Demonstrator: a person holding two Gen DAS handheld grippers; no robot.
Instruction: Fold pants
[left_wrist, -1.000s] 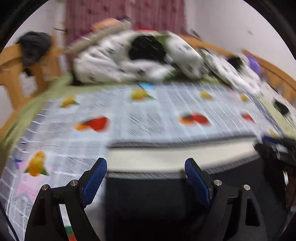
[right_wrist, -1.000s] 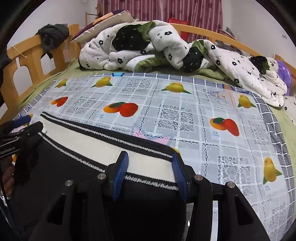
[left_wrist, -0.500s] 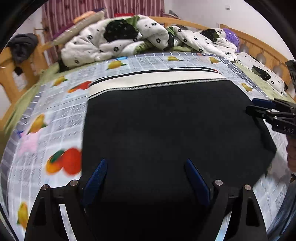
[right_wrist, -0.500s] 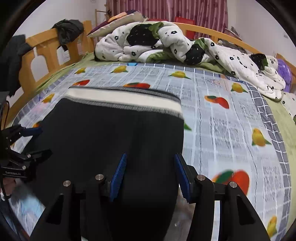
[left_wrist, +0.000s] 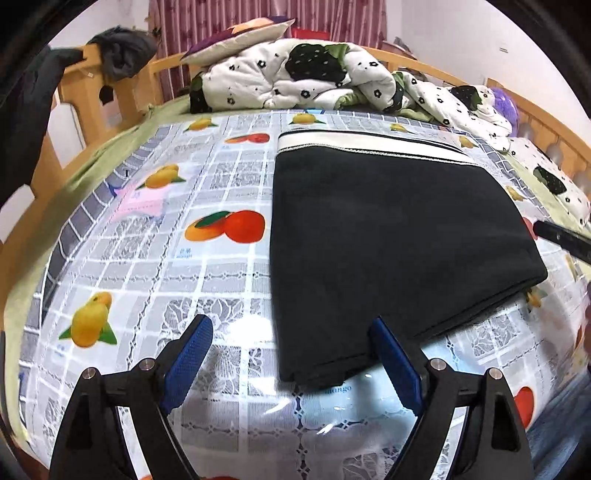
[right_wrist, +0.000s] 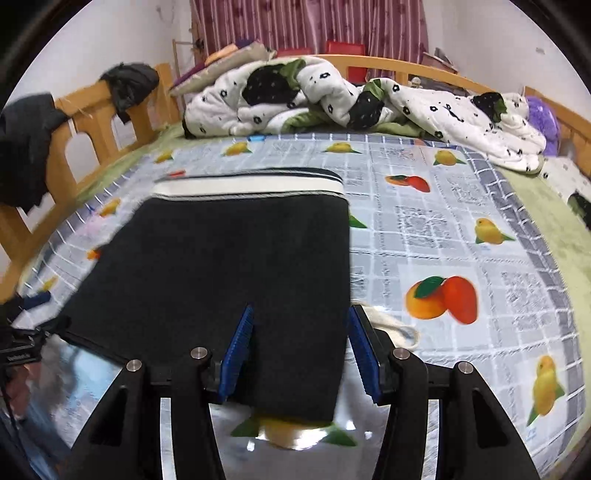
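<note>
The black pants (left_wrist: 388, 236) lie folded flat on the fruit-print bed cover (left_wrist: 155, 266), with the white waistband (left_wrist: 369, 146) at the far end. My left gripper (left_wrist: 291, 354) is open and empty, just off the near left corner of the fold. In the right wrist view the pants (right_wrist: 229, 258) lie between and beyond the blue pads. My right gripper (right_wrist: 301, 343) is open, its fingers straddling the near right edge of the fold without clamping it. A white drawstring (right_wrist: 391, 325) pokes out by the right finger.
A rumpled white floral quilt (left_wrist: 295, 77) and pillows (left_wrist: 236, 37) fill the far end of the bed. Wooden rails (right_wrist: 92, 122) with dark clothes (right_wrist: 26, 144) hung on them run along the left. The other rail (right_wrist: 569, 114) curves along the right.
Both grippers have drawn back toward the near edge of the bed, away from the waistband. The pants lie still; more bed cover shows beside the left gripper.
</note>
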